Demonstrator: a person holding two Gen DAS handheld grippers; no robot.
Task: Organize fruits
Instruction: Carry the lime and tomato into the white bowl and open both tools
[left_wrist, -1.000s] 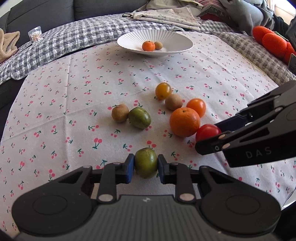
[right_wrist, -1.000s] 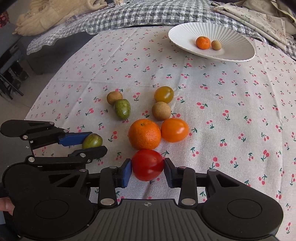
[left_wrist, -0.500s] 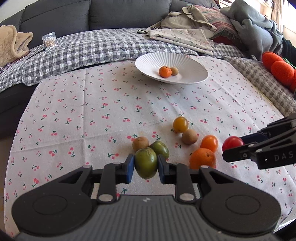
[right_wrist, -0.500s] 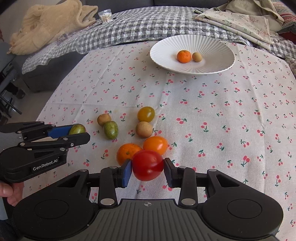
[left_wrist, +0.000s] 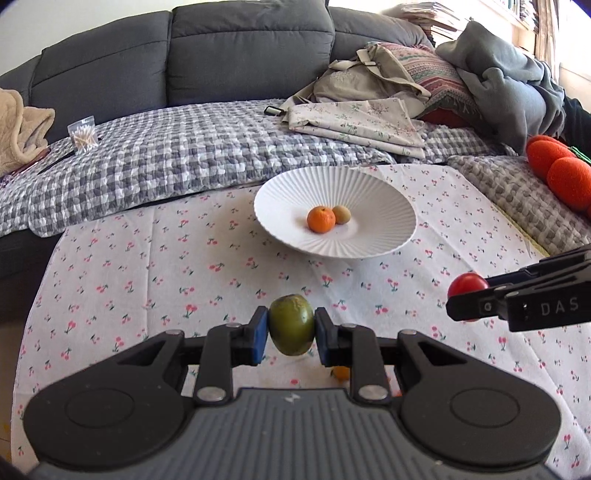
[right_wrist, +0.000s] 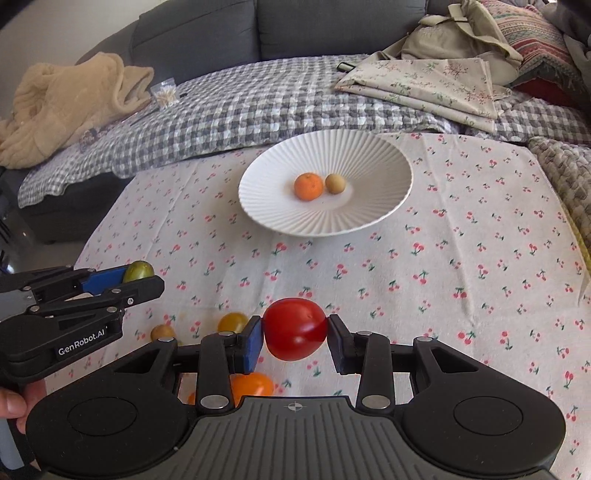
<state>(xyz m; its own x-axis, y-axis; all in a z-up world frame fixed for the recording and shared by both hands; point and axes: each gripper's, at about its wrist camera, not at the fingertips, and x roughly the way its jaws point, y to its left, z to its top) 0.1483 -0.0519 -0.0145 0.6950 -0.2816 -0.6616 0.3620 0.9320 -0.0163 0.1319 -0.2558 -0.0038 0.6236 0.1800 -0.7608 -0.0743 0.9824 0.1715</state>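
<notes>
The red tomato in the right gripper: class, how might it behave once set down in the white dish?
The red tomato is round and glossy, so it would probably roll towards the white dish's sunken middle. Its smooth skin may slip or bruise if squeezed hard.

Home living room; sofa; blankets

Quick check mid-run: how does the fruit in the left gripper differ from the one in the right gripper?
The green fruit in the left gripper is dull olive green with brownish mottling; the red tomato in the right gripper is glossy, uniform red. The green fruit looks narrower and egg-shaped, so the left jaws sit closer together; the red tomato is broader and squatter. Both are clamped between blue pads, lifted off the cloth, short of the white plate.
</notes>
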